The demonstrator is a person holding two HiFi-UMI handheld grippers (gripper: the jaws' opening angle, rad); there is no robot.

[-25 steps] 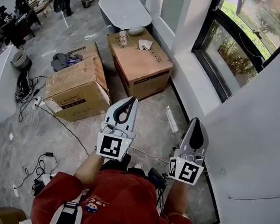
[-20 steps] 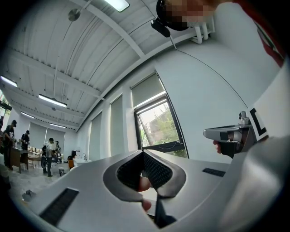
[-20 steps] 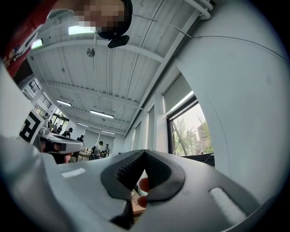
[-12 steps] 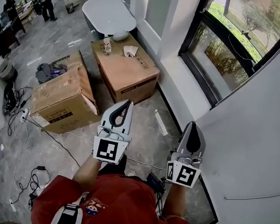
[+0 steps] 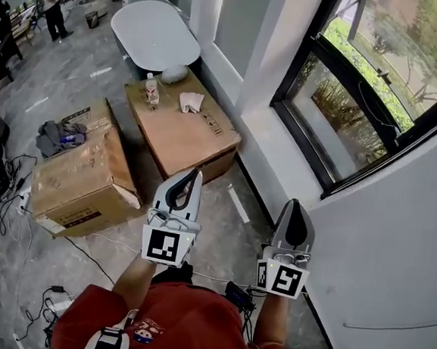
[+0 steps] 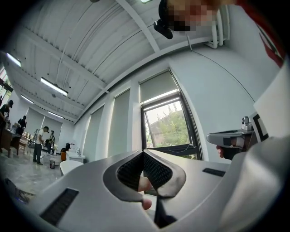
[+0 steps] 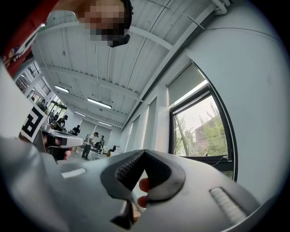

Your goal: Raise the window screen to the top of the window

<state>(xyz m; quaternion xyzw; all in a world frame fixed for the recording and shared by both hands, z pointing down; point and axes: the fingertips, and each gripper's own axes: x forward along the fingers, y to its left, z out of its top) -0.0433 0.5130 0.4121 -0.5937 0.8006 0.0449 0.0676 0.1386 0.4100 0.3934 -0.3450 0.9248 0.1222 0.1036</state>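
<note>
The window (image 5: 352, 98) has a black frame and sits in the white wall ahead to my right, with green plants outside. In the left gripper view a grey screen (image 6: 158, 86) covers its top part above the glass, and the same screen (image 7: 186, 83) shows in the right gripper view. A thin cord (image 6: 182, 147) lies along the window's lower bar. My left gripper (image 5: 195, 173) is shut and holds nothing, held level above the floor. My right gripper (image 5: 295, 206) is also shut and holds nothing, near the wall below the window sill. Neither touches the window.
A brown box (image 5: 183, 129) with a bottle (image 5: 151, 88) and a cloth stands ahead, and a cardboard carton (image 5: 78, 173) lies to its left. Behind them is a white oval table (image 5: 155, 31). Cables (image 5: 9, 182) trail over the floor. People stand far back left.
Both grippers have travelled forward toward the window, still shut. The boxes have slid left in the head view and more of the window glass shows.
</note>
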